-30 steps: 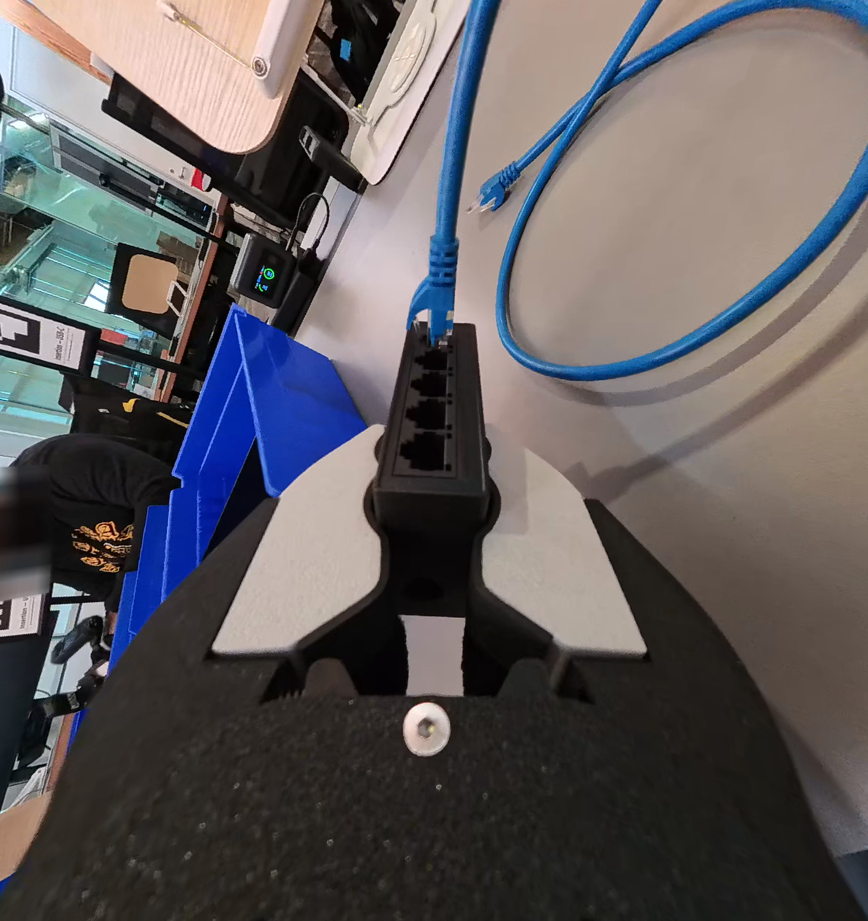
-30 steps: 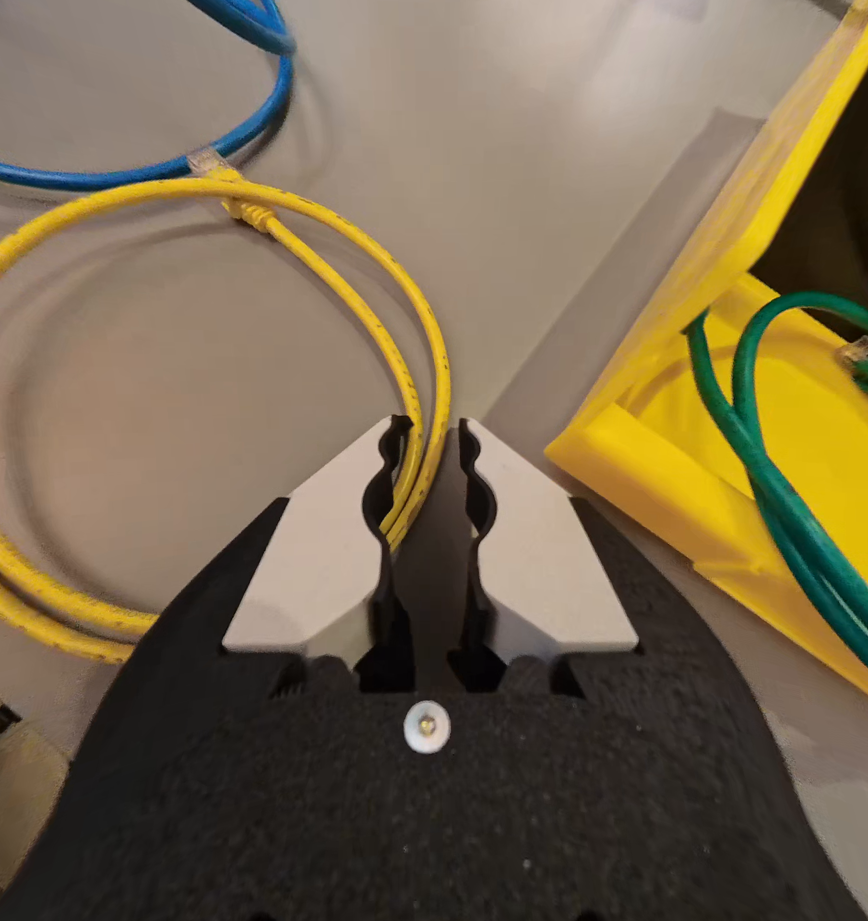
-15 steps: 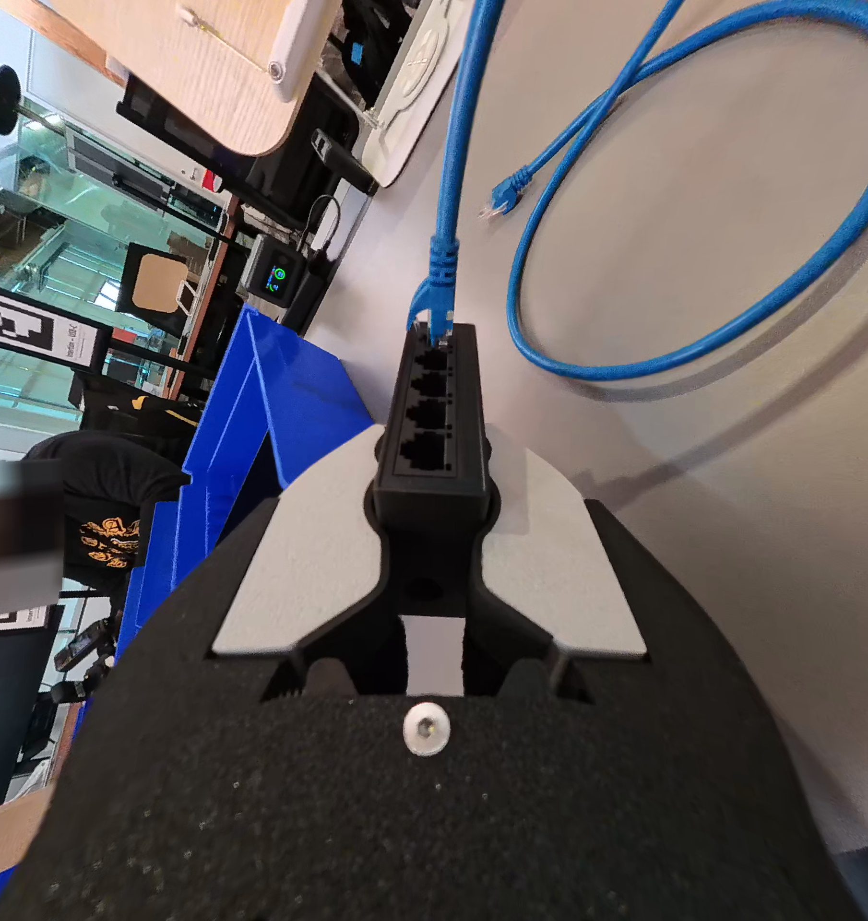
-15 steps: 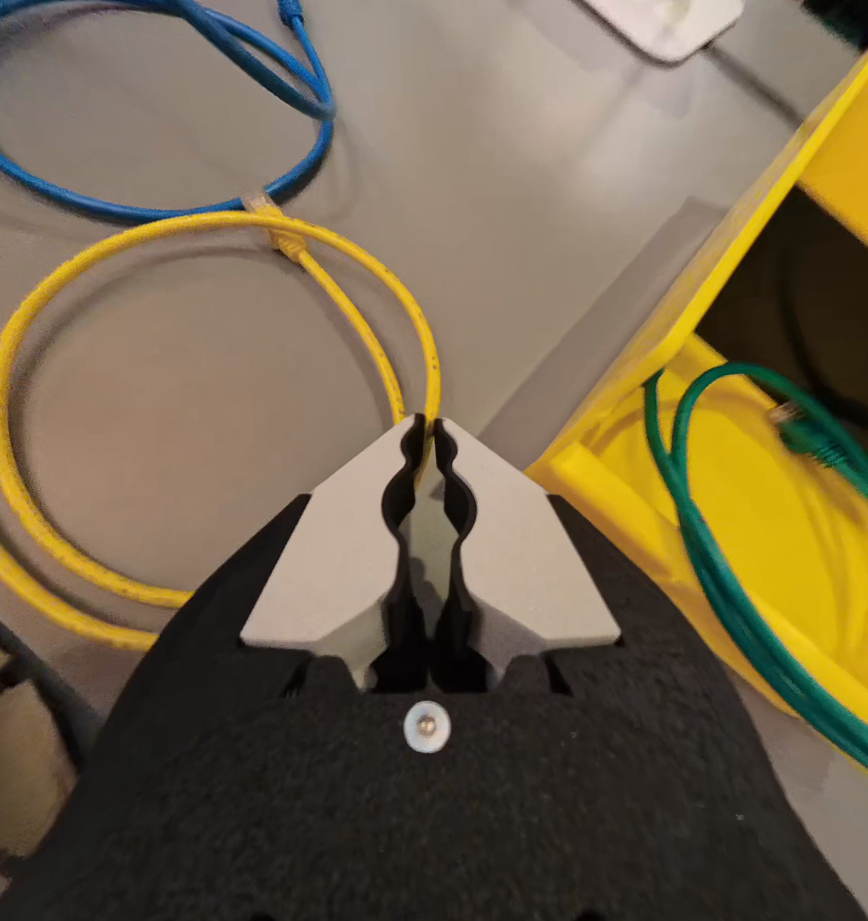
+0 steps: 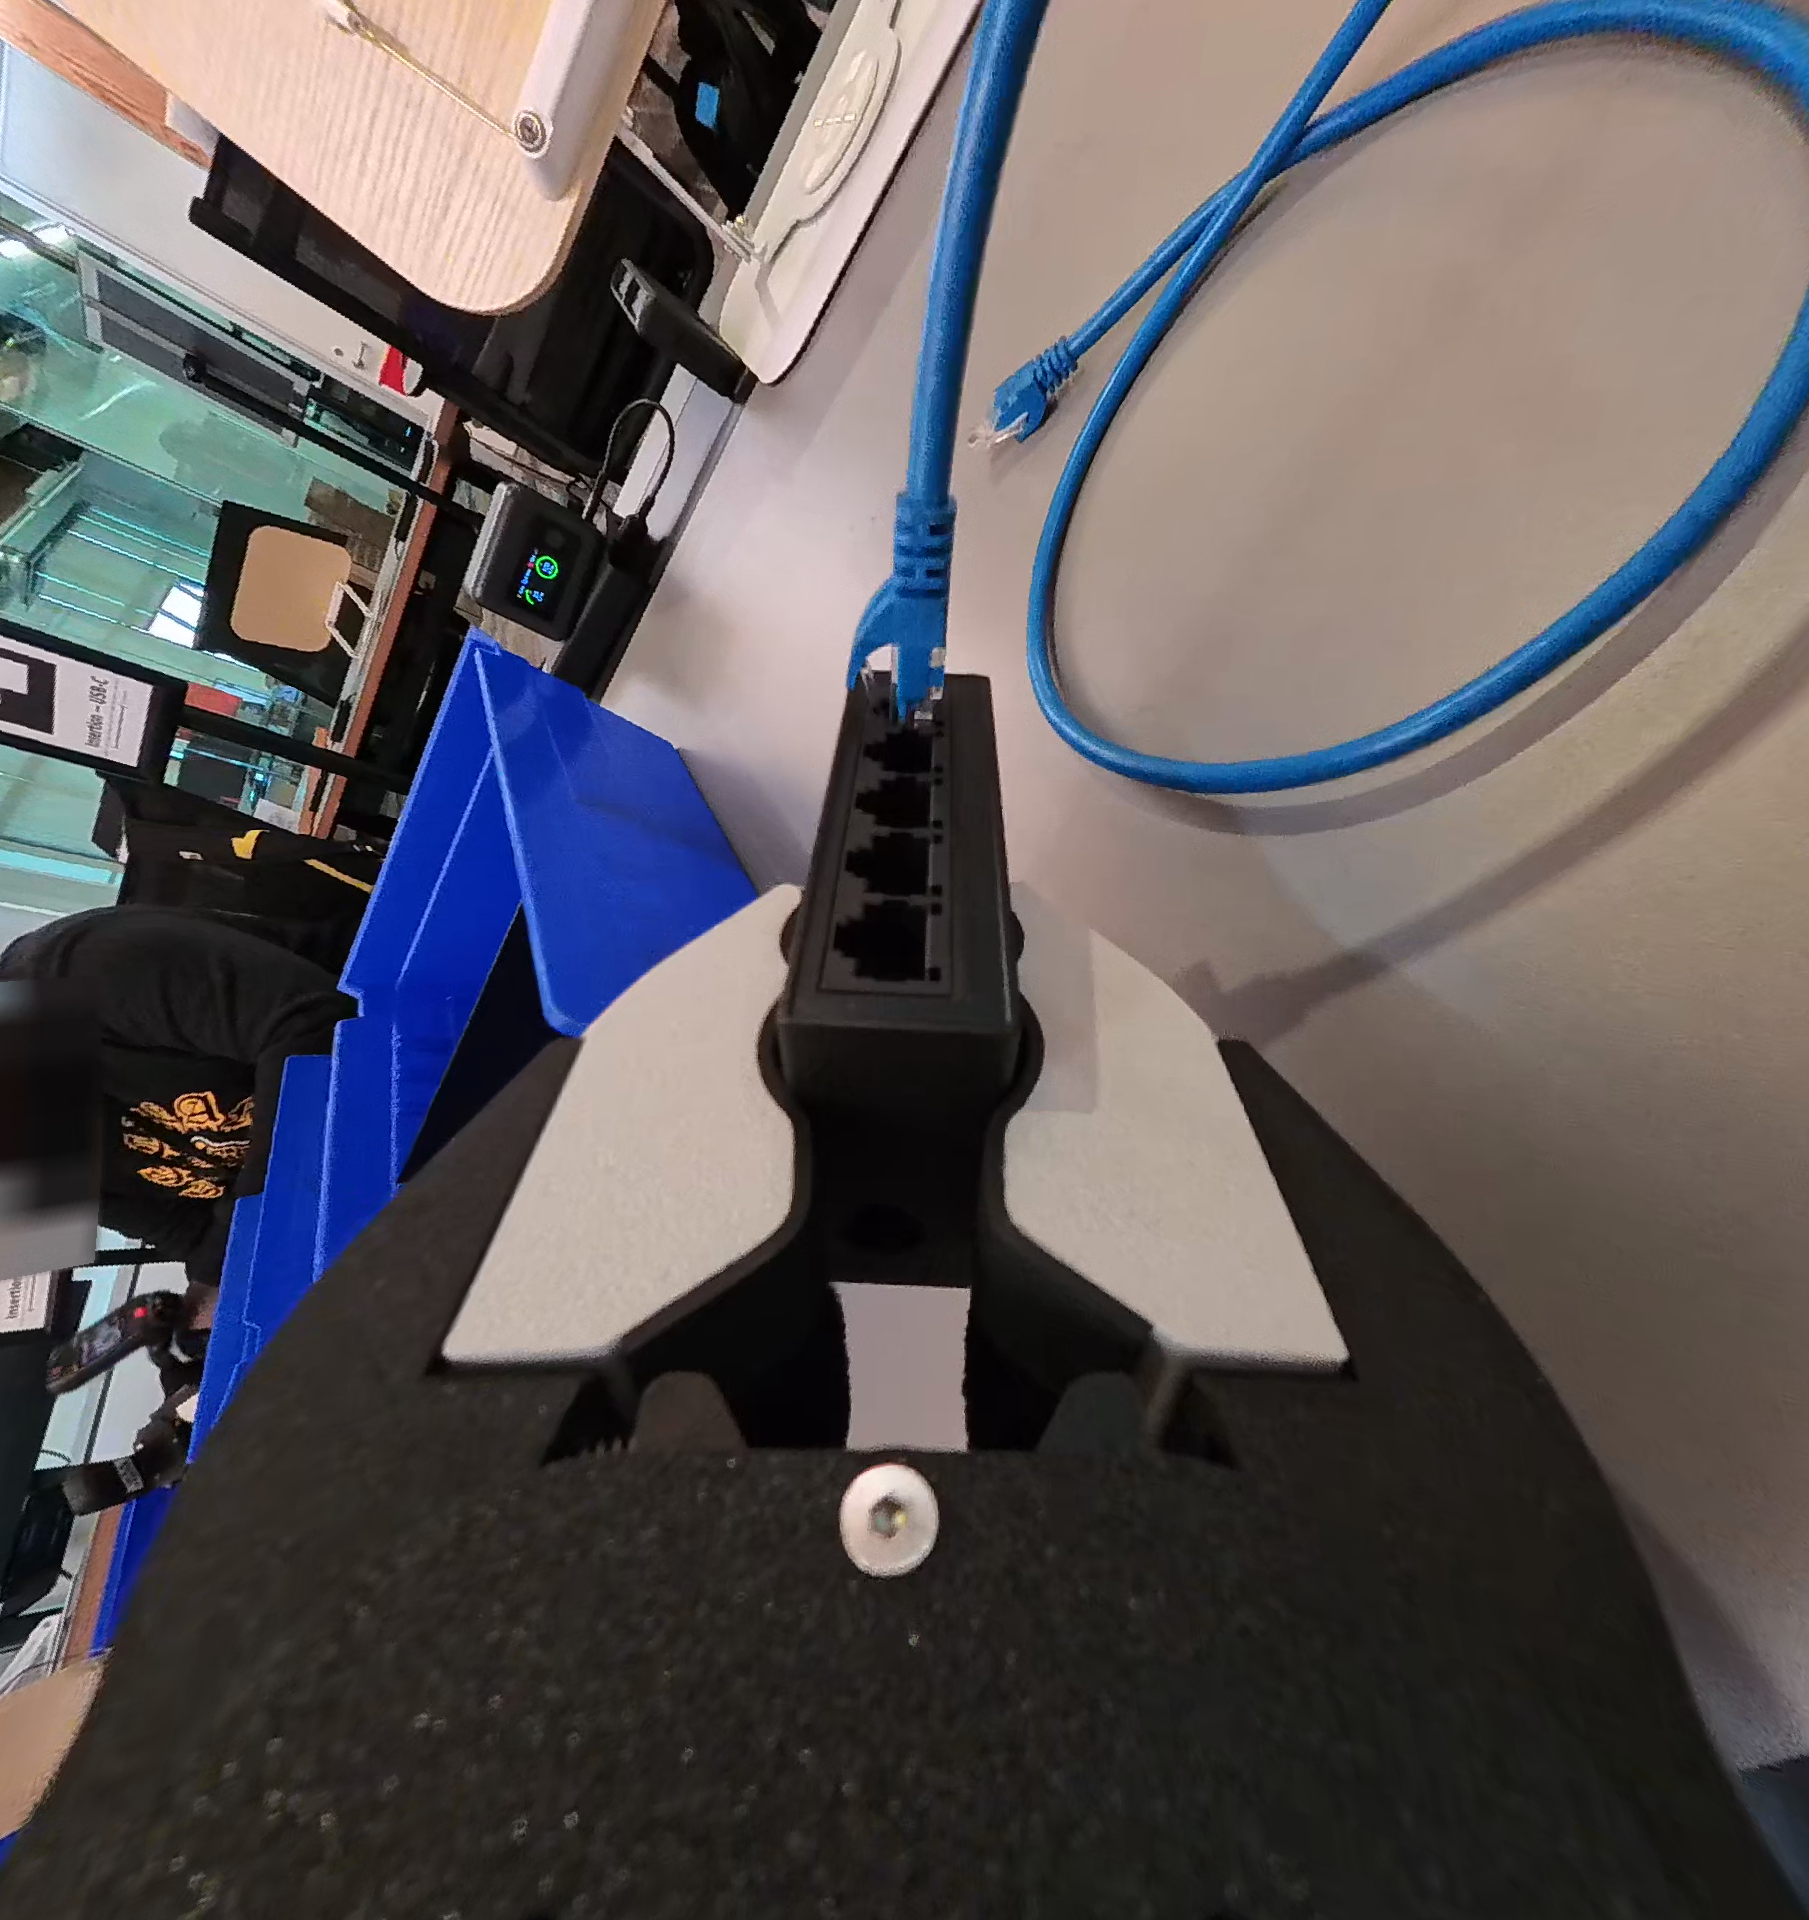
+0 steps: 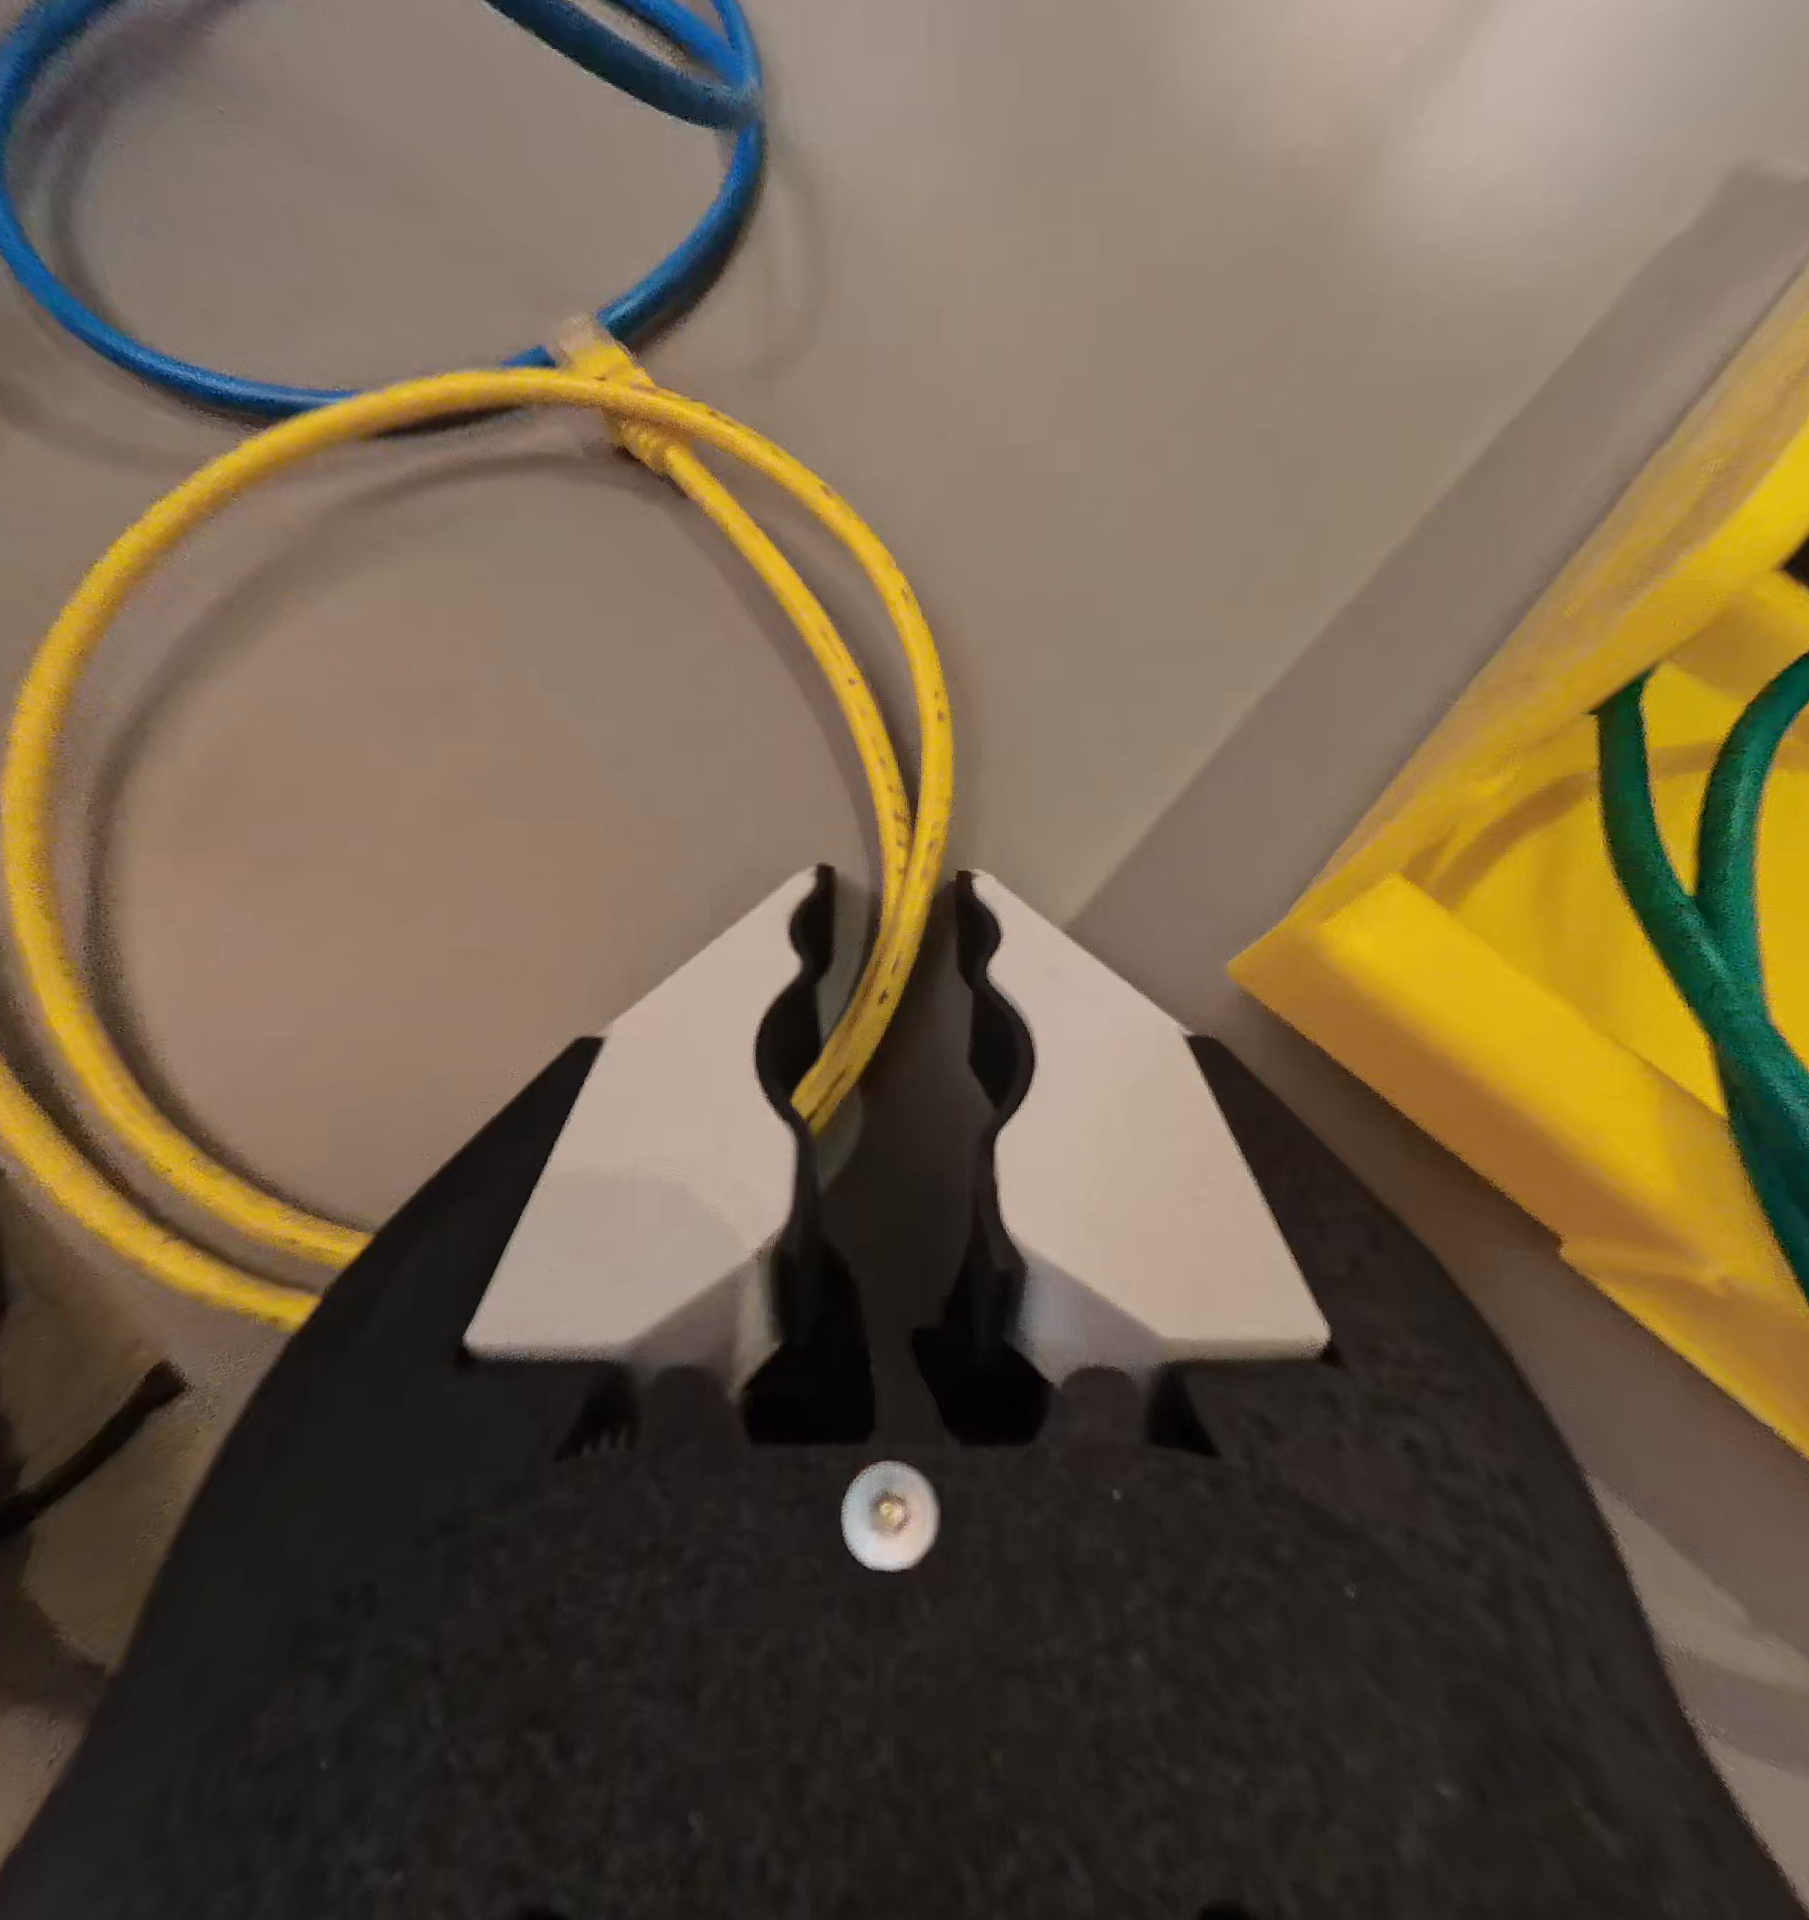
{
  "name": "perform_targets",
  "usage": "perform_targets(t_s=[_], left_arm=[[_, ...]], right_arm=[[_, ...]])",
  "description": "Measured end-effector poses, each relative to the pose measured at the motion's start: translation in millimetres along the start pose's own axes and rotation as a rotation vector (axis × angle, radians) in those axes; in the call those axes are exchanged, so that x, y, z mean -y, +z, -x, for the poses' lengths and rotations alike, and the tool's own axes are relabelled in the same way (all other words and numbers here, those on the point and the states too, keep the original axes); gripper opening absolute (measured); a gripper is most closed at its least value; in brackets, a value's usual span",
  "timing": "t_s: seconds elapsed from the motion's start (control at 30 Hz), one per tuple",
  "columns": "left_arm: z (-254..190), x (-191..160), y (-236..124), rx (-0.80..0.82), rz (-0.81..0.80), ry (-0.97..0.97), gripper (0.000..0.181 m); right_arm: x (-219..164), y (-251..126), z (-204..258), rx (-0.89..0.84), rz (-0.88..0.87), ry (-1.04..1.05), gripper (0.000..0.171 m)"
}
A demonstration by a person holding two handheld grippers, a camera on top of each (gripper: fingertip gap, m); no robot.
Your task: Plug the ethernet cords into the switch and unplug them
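The left gripper (image 5: pixel 900 1023) is clamped on the black switch (image 5: pixel 905 883), raised over the bench (image 5: pixel 1451 499) near its edge; a blue cord (image 5: pixel 947 343) sits plugged into the farthest port. The right gripper (image 6: pixel 889 904) stands parted — a yellow cord (image 6: pixel 905 862) runs loose between its fingers, beside a yellow bin (image 6: pixel 1482 997) holding a green cord (image 6: pixel 1710 935).

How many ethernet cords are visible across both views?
3: blue cord plugged into the switch's far port; yellow cord between the right gripper's fingers; green cord in the yellow bin.

Yellow cord (image 6: pixel 910 883) runs under the gripper (image 6: pixel 889 894), its near end seemingly hidden
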State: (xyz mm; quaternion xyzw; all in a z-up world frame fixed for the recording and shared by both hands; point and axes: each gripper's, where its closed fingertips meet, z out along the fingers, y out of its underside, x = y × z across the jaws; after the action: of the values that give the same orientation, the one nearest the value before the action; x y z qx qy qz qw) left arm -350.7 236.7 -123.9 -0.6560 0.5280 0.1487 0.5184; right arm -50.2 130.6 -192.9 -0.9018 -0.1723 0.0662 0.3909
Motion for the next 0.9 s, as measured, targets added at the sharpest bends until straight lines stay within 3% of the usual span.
perform_targets(t_s=[0.03, 0.13, 0.23, 0.43, 0.53, 0.63, 0.77, 0.9], left_arm=[[-0.7, -0.3, 0.6, -0.002, 0.001, 0.001, 0.030], [-1.8, 0.2, 1.0, -0.007, 0.000, 0.003, 0.030], [0.0, -0.4, 0.3, 0.000, 0.001, -0.002, 0.030], [4.3, -6.1, 1.7, 0.003, 0.015, -0.029, 0.030], [2.6, -4.7, 1.8, -0.003, 0.013, -0.029, 0.030], [-0.6, -2.5, 1.6, -0.013, 0.008, -0.025, 0.030], [-3.5, -0.1, 0.7, -0.025, 0.005, -0.019, 0.030], [-6.5, 1.6, -0.3, -0.034, 0.004, -0.007, 0.030]], right_arm=[[0.4, 0.5, -2.1, -0.018, -0.005, -0.012, 0.009], [0.5, -1.7, -3.1, -0.011, 0.034, -0.029, 0.006], [24.2, -23.9, -11.3, -0.102, -0.052, -0.136, 0.005], [78.8, -113.1, -34.9, -0.221, -0.233, -0.168, 0.005], [91.9, -166.5, -75.3, -0.324, -0.299, -0.076, 0.005], [79.7, -200.3, -132.6, -0.424, -0.244, 0.106, 0.005], [47.3, -203.5, -200.0, -0.439, -0.062, 0.329, 0.005], [15.6, -155.7, -229.3, -0.269, 0.176, 0.500, 0.005]])
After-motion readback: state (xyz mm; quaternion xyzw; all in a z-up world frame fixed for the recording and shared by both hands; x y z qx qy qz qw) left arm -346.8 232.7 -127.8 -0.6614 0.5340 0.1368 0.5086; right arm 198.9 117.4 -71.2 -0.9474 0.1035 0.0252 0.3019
